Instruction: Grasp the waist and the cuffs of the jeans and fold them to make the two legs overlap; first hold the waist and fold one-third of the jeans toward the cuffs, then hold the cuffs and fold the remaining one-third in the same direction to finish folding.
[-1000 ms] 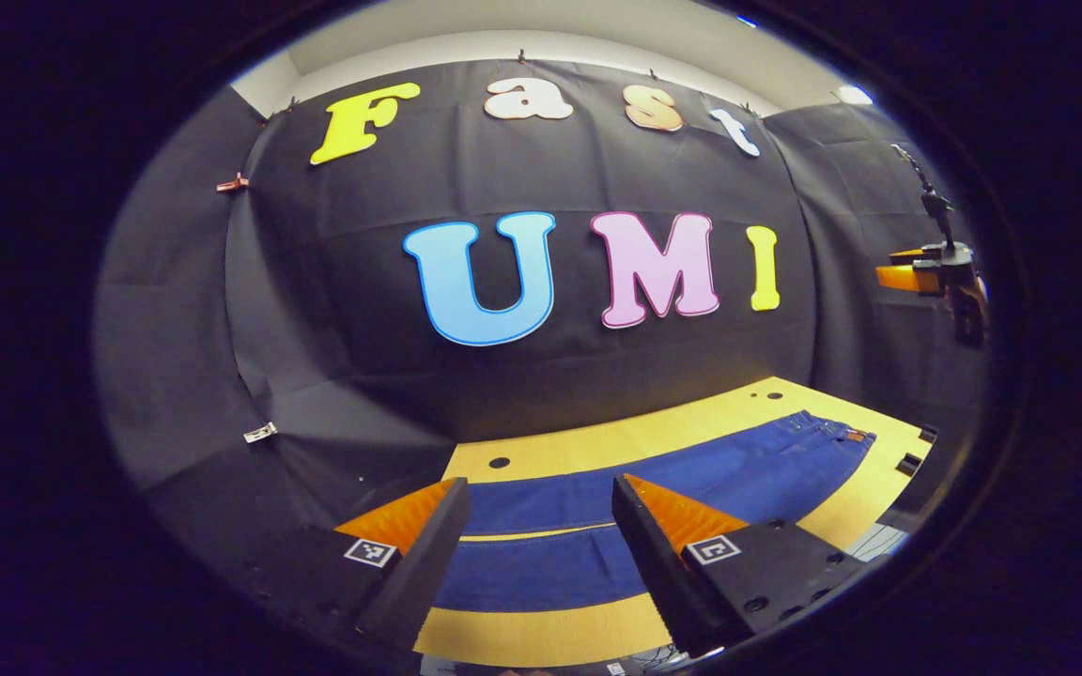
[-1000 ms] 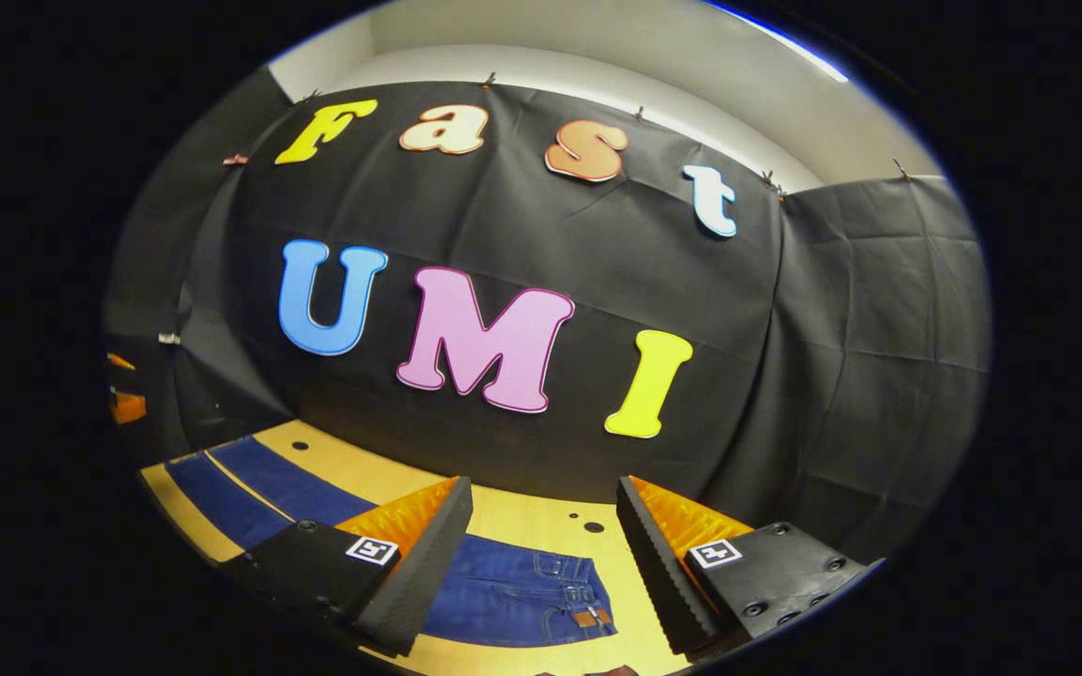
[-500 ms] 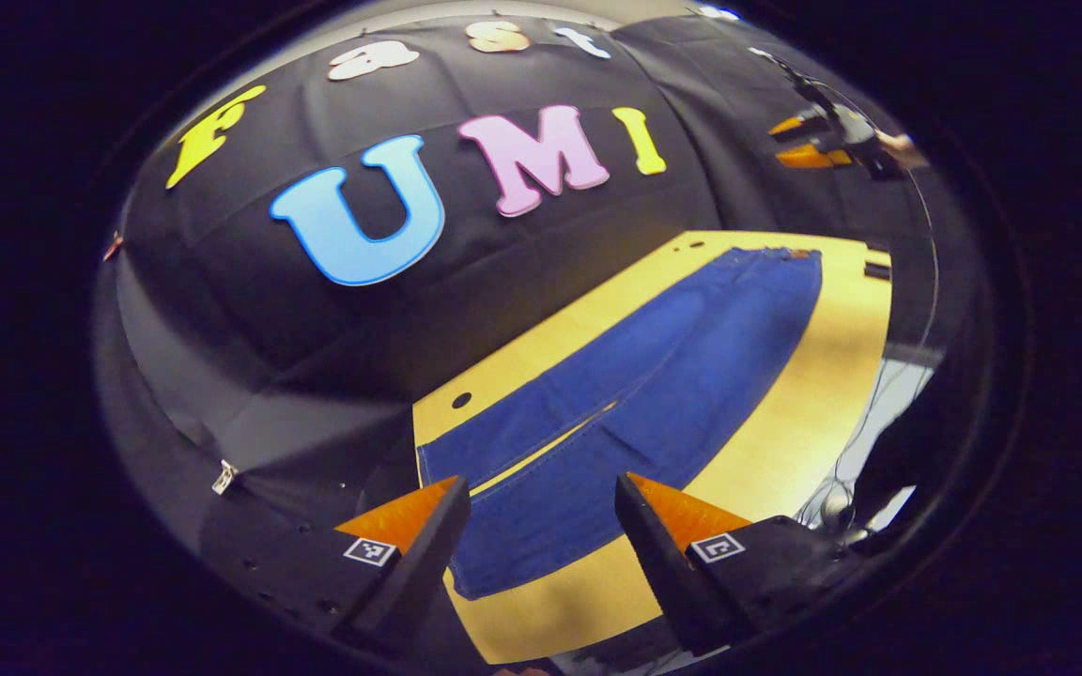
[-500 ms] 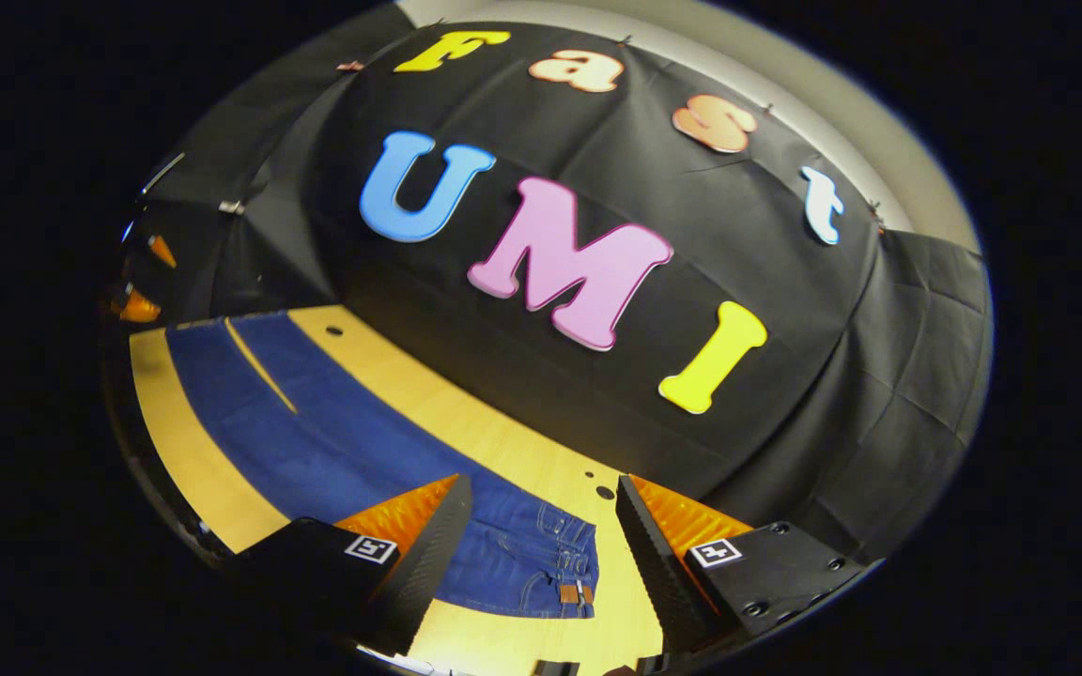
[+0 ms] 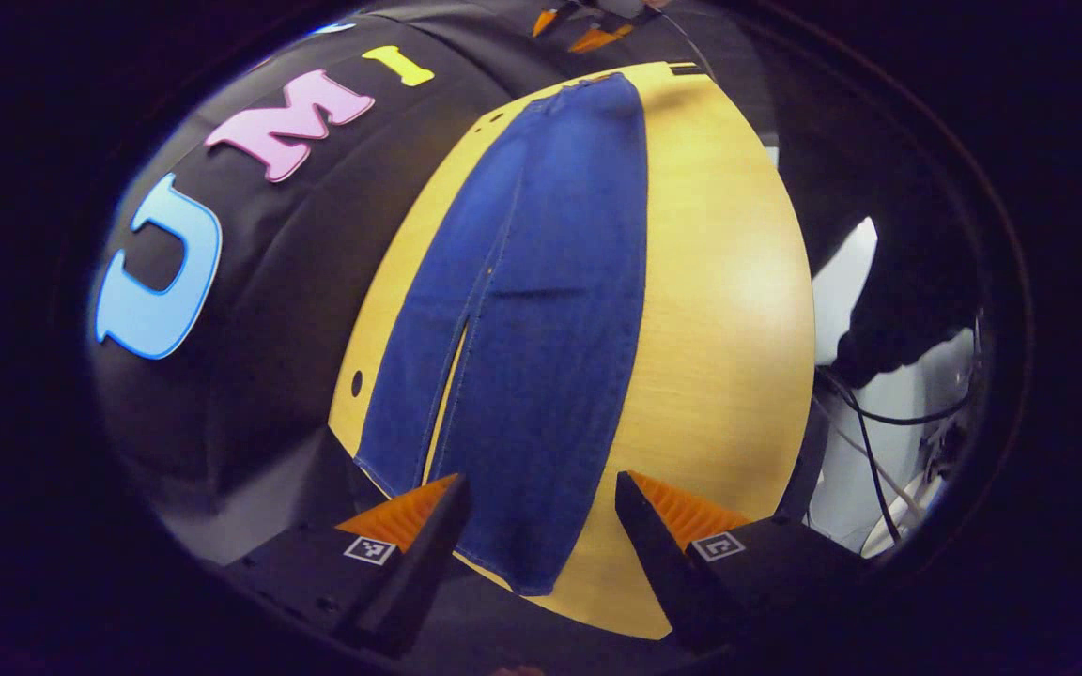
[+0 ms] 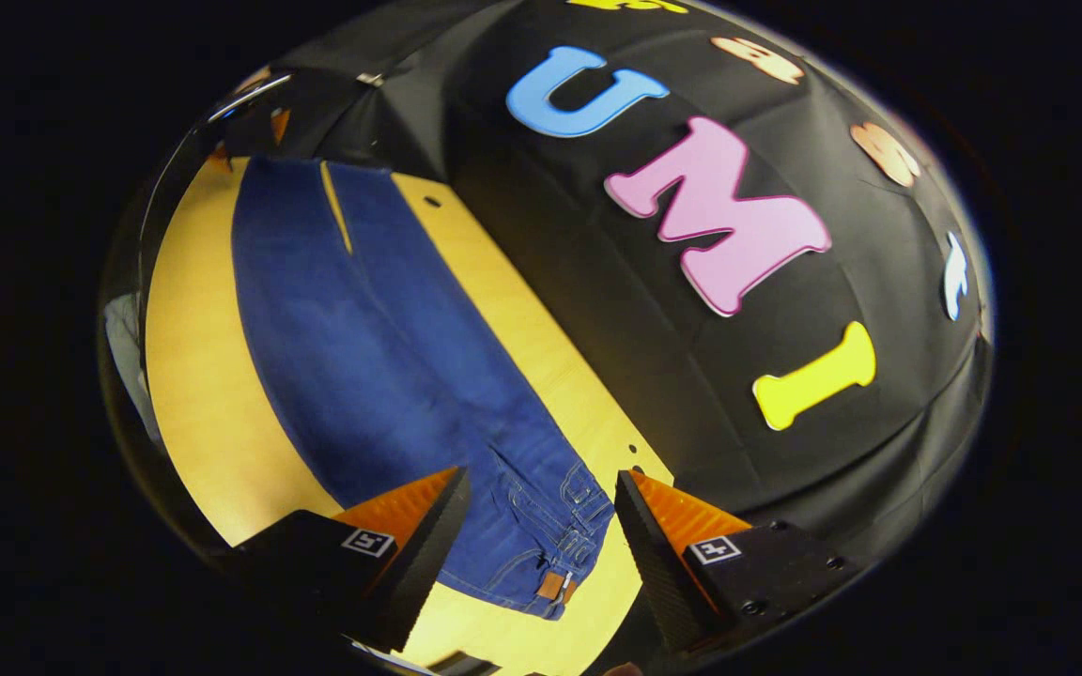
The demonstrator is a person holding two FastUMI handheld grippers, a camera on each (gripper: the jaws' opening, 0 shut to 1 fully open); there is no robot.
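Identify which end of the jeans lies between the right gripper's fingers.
The waist end, marked by its belt loops and leather patch; the cuffs lie at the far end.

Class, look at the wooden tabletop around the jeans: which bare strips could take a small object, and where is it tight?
The widest bare strip of the table runs between the jeans and the open edge. A narrower strip lies between the jeans and the black cloth wall. It is tightest by the cuffs and the waist, where the open tongs hover.
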